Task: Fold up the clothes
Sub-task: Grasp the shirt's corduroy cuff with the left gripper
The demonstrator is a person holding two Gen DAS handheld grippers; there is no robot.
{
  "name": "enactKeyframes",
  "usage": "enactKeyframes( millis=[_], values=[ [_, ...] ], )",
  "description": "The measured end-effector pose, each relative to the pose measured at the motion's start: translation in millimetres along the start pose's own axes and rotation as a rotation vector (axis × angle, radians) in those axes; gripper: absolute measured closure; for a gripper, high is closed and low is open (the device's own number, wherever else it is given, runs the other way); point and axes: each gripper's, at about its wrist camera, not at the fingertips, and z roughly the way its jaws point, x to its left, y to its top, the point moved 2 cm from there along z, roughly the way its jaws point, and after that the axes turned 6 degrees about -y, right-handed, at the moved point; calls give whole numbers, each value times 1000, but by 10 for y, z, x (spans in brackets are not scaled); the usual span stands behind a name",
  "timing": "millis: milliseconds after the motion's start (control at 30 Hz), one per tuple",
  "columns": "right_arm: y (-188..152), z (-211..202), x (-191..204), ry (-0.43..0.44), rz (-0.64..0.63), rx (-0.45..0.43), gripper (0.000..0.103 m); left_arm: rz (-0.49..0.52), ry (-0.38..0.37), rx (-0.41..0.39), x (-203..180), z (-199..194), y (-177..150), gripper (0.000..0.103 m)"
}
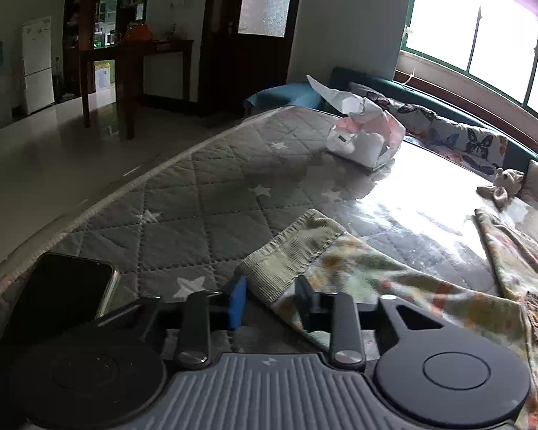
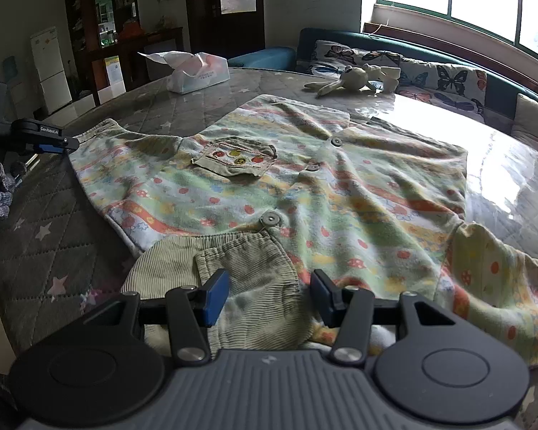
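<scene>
A small flower-print child's jacket (image 2: 305, 179) with a ribbed green collar (image 2: 254, 279) and a chest pocket (image 2: 235, 159) lies spread flat on the quilted grey mattress (image 2: 53, 222). My right gripper (image 2: 269, 295) is open, its jaws on either side of the collar edge. My left gripper (image 1: 270, 299) is open at the ribbed cuff (image 1: 290, 247) of one sleeve; the cuff's edge lies between the jaws. The left gripper also shows in the right wrist view (image 2: 70, 143) at the sleeve end.
A black phone (image 1: 61, 290) lies on the mattress by the left gripper. A tissue pack (image 2: 197, 71) and a stuffed rabbit (image 2: 351, 79) sit at the far side. Butterfly-print cushions (image 2: 448, 79) line the window wall. The mattress edge drops to the floor on the left.
</scene>
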Motion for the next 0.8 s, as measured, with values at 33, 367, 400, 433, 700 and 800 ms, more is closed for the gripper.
enactKeyframes(
  millis=[33,367,400,433,700,800],
  values=[
    [-2,-1,1,-1,0,-1,51,-5,-1,-4,7,3,0,82],
    [2,-35,7,-7,13,-7,52,-12,-148,-101,-251,-331,259,99],
    [4,-46,9,-6,13,-10,51,1,-177,-113,-332,-396,291,99],
    [6,-57,10,-5,13,-13,51,12,-208,-126,-415,-463,321,99],
    [17,-222,-98,-12,51,-55,51,149,-480,-174,-1319,-922,402,101],
    [5,-256,-178,-17,82,-62,51,230,-566,-172,-1675,-1022,323,101]
  ],
)
